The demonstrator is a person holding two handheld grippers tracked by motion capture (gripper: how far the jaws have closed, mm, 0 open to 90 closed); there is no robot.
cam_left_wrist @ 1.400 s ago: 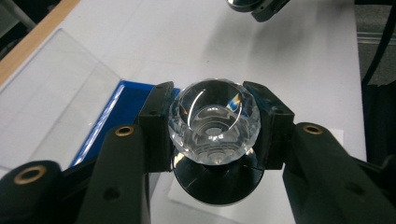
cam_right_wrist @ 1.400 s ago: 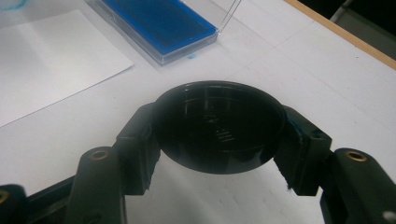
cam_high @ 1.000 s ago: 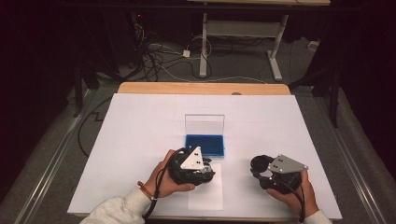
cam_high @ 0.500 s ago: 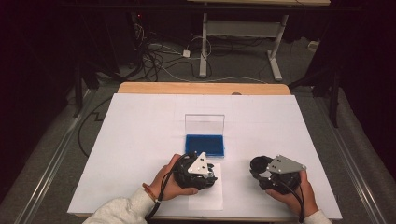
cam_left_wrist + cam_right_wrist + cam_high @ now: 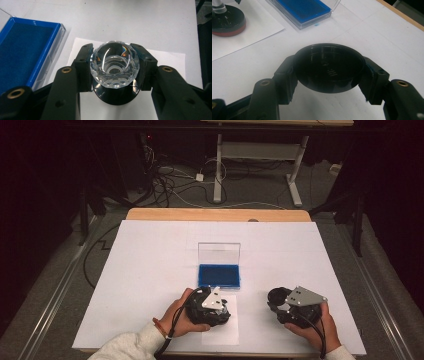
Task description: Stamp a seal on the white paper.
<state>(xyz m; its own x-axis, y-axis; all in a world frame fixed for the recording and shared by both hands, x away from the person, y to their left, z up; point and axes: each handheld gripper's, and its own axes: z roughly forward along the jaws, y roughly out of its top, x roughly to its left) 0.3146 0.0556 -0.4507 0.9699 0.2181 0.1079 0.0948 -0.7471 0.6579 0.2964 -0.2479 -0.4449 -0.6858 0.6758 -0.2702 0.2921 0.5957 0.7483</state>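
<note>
Beside the blue case [image 5: 219,275], both grippers (loaded) keep off table edges.

In the left gripper view the blue case [image 5: 23,50] runs off the edge at 9 o'clock, and the crystal knob [image 5: 114,65] hides most of the black base [image 5: 117,96] beneath it. In the right gripper view the black cap [image 5: 329,67] covers the table [image 5: 372,32] behind it, and a round black stand [image 5: 227,21] at 10 o'clock is cut off.
</note>
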